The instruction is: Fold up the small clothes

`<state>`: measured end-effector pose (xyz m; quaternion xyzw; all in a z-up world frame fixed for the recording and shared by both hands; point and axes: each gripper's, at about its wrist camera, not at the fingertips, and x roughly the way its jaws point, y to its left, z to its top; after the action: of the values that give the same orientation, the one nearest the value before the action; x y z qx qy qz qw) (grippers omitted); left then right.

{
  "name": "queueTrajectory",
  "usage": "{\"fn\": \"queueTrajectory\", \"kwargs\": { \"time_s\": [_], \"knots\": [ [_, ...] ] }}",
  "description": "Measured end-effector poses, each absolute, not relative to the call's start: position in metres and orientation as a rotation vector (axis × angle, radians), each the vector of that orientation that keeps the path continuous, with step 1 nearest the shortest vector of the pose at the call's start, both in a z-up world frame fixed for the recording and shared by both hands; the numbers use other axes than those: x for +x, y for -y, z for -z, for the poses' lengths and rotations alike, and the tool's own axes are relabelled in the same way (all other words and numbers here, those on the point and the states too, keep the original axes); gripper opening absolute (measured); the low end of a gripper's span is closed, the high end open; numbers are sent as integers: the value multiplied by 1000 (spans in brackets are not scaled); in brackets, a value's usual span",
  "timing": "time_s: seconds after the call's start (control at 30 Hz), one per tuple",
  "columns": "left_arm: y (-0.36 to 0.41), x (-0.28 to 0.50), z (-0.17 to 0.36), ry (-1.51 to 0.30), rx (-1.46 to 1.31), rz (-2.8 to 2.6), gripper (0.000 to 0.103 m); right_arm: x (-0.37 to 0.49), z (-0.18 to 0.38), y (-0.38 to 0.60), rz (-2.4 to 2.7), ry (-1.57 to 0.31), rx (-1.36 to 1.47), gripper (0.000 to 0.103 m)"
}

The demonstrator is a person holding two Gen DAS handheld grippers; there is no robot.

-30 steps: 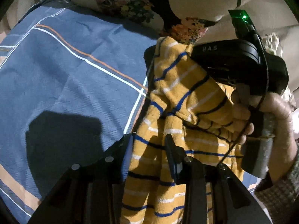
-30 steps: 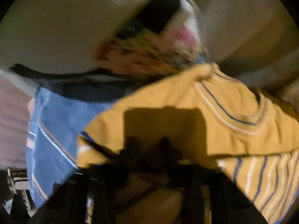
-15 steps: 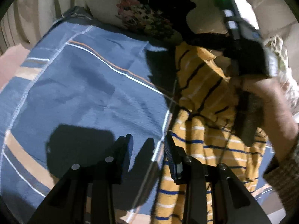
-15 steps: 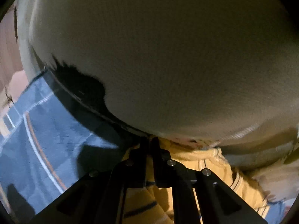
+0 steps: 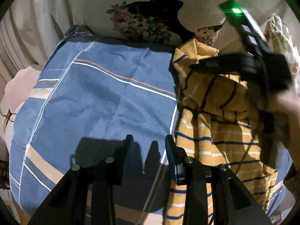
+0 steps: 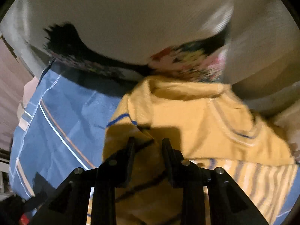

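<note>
A small yellow garment [image 5: 215,123] with blue, black and white stripes lies on a blue bedspread [image 5: 97,97]. It also shows in the right wrist view [image 6: 196,123], bunched near the pillows. My left gripper [image 5: 149,146] is open and empty over the bedspread, just left of the garment's edge. My right gripper [image 6: 148,146] is open above the folded garment, with cloth lying between and under its fingers. In the left wrist view the right gripper's black body [image 5: 249,65] hovers over the garment's upper part, held by a hand.
Two white pillows with flower prints [image 5: 142,24] lie at the head of the bed, touching the garment's top. Pale curtains [image 5: 28,28] hang at the left. The bedspread's edge [image 5: 20,150] drops off at the left.
My left gripper let go of the garment and pulled back to the left. My right gripper, shut on the cloth half a second ago, has opened and the garment lies folded below it.
</note>
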<state>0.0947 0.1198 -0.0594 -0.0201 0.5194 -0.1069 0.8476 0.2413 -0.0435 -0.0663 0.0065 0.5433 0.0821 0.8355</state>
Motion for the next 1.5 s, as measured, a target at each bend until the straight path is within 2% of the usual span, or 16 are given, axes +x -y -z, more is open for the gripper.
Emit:
{"fn": "queueTrajectory", "kwargs": {
  "time_s": [0.13, 0.2, 0.27, 0.5, 0.87, 1.23, 1.4, 1.47, 1.5],
  "knots": [
    [-115, 94, 61, -1100, -12, 236, 34, 231, 54, 52, -182, -1094, 72, 32],
    [-111, 94, 62, -1096, 7, 242, 34, 209, 33, 74, -161, -1041, 130, 34],
    [-105, 92, 59, -1081, 32, 247, 34, 185, 17, 100, -135, -1004, 179, 40],
    [-87, 69, 44, -1021, 85, 247, 34, 94, -4, 192, -2, -932, 301, 44],
    [-45, 20, 59, -1035, 151, 254, 35, -34, 18, 293, 131, -983, 402, 45],
    [-44, 17, 48, -1038, 80, 262, 35, -25, 22, 326, 150, -938, 531, 46],
    [-50, 22, 44, -1045, 49, 274, 36, -9, 33, 319, 51, -968, 642, 55],
    [-54, 26, 45, -1052, 27, 278, 36, -9, 39, 298, -6, -982, 617, 62],
    [-56, 30, 46, -1058, 11, 280, 36, -9, 41, 291, -8, -993, 587, 63]
  ]
}}
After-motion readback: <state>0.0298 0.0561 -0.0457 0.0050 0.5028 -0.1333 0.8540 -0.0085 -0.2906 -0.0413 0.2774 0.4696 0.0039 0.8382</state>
